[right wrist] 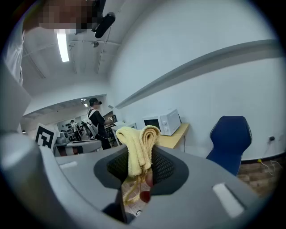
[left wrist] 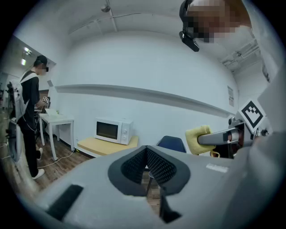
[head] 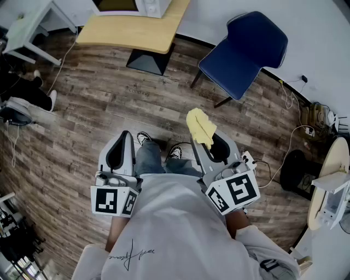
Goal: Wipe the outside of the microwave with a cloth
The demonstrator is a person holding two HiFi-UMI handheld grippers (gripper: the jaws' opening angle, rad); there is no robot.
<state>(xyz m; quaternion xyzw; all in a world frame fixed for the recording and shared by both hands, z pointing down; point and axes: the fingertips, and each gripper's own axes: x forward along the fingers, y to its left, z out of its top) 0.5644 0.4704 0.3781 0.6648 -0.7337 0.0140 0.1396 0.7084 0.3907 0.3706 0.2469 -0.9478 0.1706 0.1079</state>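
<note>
Close below the head camera, a white shirt [head: 180, 229] sits behind both tools, held low over the wood floor [head: 104, 104]. The left tool [head: 123, 141] has its jaws together with nothing between them. The right tool [head: 208, 141] is clamped on a folded yellow cloth [head: 200, 127]. Well ahead, the white microwave [head: 136, 6] stands on a pale counter [head: 136, 31], with a blue chair [head: 246, 44] beside it.

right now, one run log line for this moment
right gripper: shut on folded yellow cloth | left gripper: shut, empty | white microwave: untouched, on light wooden table
</note>
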